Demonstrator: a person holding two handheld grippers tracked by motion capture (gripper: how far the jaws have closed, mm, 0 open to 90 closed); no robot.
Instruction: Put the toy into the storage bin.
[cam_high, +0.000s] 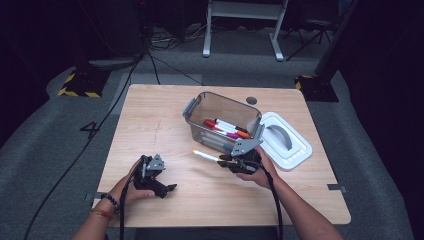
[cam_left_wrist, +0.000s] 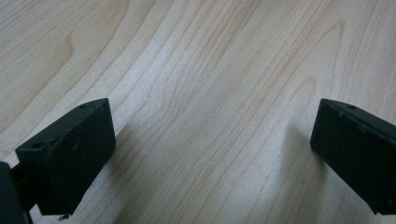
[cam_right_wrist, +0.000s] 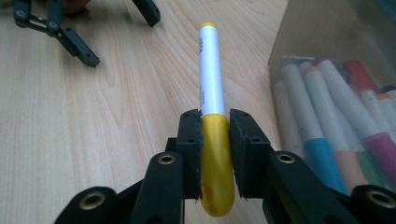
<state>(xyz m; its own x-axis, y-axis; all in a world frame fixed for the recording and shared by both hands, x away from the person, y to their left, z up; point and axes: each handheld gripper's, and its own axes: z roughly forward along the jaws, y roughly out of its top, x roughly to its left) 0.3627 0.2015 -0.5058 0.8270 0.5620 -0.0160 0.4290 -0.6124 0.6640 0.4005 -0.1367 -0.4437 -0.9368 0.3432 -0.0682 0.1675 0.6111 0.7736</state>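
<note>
Yellow marker (cam_right_wrist: 212, 93) pinched in right gripper (cam_right_wrist: 215, 135), clear bin (cam_high: 222, 107) of markers (cam_right_wrist: 327, 121) beside

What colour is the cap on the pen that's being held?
Yellow. The marker has a white barrel and a yellow cap, pinched in the right gripper; the right gripper view shows it best.

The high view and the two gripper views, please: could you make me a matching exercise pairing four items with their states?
Items:
1. yellow marker
2. left gripper
3. white lid
4. clear bin

States:
A. flat on the table beside the bin
B. holds several markers
C. clamped at its cap by the right gripper
D. jaws wide apart over bare wood

Pairs: 1-C, 2-D, 3-A, 4-B
</note>
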